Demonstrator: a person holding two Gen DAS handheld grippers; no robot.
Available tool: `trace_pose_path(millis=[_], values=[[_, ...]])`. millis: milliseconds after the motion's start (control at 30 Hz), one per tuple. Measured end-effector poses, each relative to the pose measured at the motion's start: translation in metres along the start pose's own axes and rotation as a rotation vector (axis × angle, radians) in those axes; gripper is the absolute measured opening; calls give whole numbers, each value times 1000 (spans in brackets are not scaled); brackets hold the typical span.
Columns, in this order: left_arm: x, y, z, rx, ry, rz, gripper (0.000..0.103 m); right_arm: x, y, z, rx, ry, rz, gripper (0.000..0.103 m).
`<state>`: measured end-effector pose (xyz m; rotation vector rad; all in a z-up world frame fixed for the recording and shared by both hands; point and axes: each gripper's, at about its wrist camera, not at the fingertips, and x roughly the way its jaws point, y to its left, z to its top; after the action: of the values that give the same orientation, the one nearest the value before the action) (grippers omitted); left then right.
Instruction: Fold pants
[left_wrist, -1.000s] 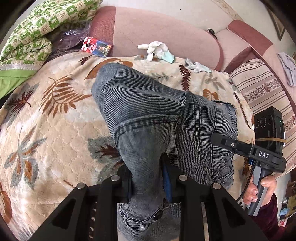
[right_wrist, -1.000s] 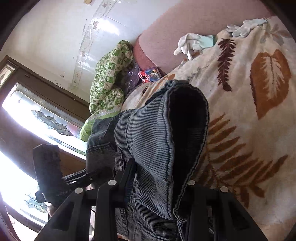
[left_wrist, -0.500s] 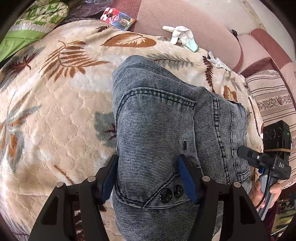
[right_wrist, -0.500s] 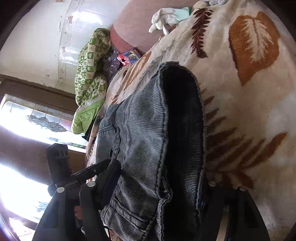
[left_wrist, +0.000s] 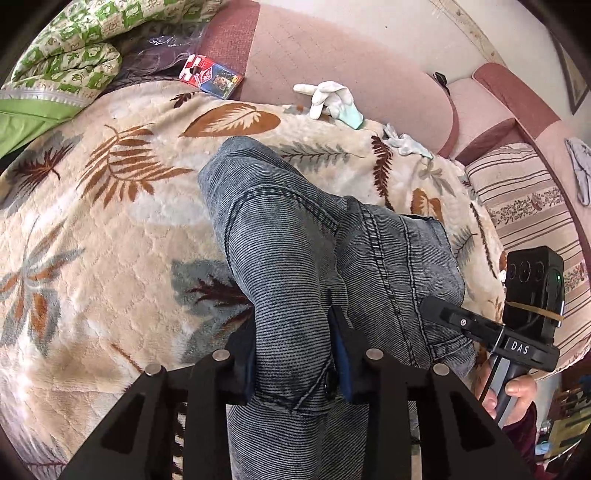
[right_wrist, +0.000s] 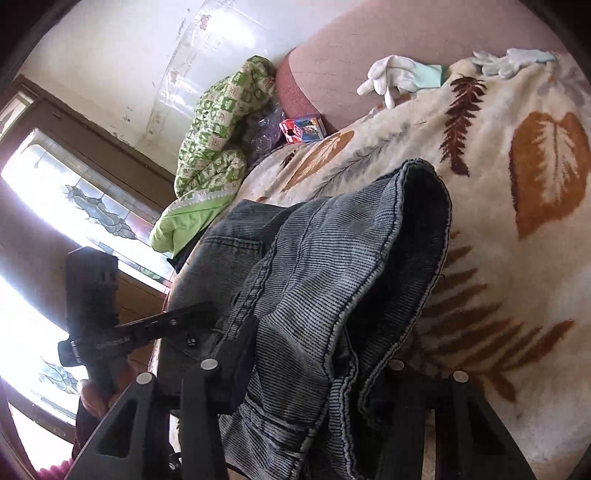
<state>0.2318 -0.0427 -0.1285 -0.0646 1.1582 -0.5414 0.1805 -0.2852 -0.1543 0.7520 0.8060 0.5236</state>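
Note:
Grey-blue denim pants (left_wrist: 295, 229) lie folded over on a leaf-patterned blanket (left_wrist: 110, 240). My left gripper (left_wrist: 295, 343) has its jaws closing on a bunched fold near the waistband buttons, and the blue pads press the cloth from both sides. In the right wrist view the pants (right_wrist: 332, 258) rise as a hump with an open leg hem. My right gripper (right_wrist: 317, 354) is closing on a thick bundle of denim that fills the gap between its fingers. A hand holds each gripper at the pants' near edge.
A white glove (left_wrist: 328, 98) and a second pale glove (left_wrist: 406, 144) lie at the blanket's far edge by the pink sofa back (left_wrist: 332, 55). A card packet (left_wrist: 210, 75) and green quilt (left_wrist: 66, 48) sit far left, a striped cushion (left_wrist: 528, 206) right.
Half a second ago both pairs of jaws stood wider over flatter cloth. Now both have narrowed onto bunched denim, and the fold is lifted again.

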Motion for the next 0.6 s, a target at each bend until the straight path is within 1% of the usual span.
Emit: trace_pose_path(millis=[133, 200, 267, 300, 367, 400, 467, 600], values=[[21, 5, -4, -37, 38, 68, 36, 9, -8, 2, 25, 22, -24, 49], [27, 8, -6, -51, 46, 92, 41, 14, -10, 2, 40, 35, -22, 49], [30, 9, -8, -73, 49, 119, 51, 16, -10, 2, 33, 43, -35, 49], [32, 8, -9, -80, 51, 133, 55, 16, -10, 1, 33, 46, -38, 49], [34, 8, -9, -94, 53, 173, 69, 17, -13, 0, 53, 51, -35, 49], [35, 8, -9, -102, 53, 189, 71, 17, -15, 0, 63, 54, -34, 49], [36, 10, -10, -118, 59, 185, 72, 17, -17, -1, 78, 56, -26, 51], [35, 16, -11, -156, 69, 160, 71, 16, -22, -3, 125, 63, -18, 54]])
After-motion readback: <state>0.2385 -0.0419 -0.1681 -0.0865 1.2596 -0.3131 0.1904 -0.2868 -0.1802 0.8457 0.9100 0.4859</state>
